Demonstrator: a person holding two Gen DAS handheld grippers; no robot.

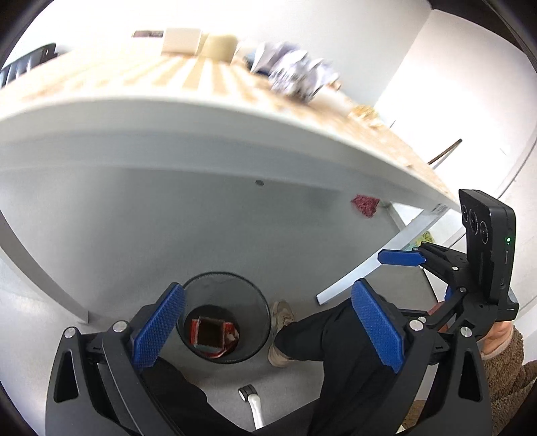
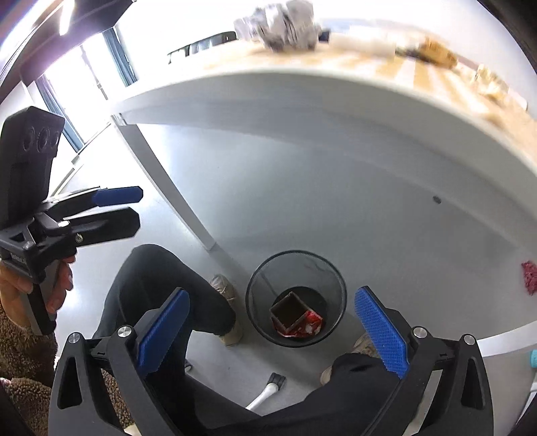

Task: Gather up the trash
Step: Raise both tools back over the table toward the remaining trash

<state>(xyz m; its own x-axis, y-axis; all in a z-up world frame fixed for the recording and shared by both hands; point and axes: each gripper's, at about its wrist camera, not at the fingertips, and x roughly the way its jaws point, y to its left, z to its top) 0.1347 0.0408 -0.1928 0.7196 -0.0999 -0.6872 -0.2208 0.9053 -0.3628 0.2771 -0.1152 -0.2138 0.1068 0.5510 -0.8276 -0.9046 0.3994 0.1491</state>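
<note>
A black mesh waste bin [image 1: 256, 322] stands on the grey floor under the table; it holds a brown open box [image 1: 210, 332] and a red wrapper [image 1: 231, 335]. The bin also shows in the right wrist view [image 2: 329, 278], with the box [image 2: 288, 310] and wrapper [image 2: 310, 327]. My left gripper [image 1: 265, 327] is open and empty above the bin. My right gripper [image 2: 272, 332] is open and empty above it too; it also shows in the left wrist view [image 1: 386, 281]. Crumpled paper [image 1: 298, 75] lies on the table top, also seen in the right wrist view [image 2: 282, 25].
The white table edge [image 1: 167, 134] curves overhead, with angled legs [image 1: 365, 265] [image 2: 174, 191]. Boxes [image 1: 183, 40] and food scraps [image 2: 436, 53] lie on the table. A red scrap [image 1: 365, 204] lies on the floor. The person's legs and shoes [image 1: 282, 315] flank the bin.
</note>
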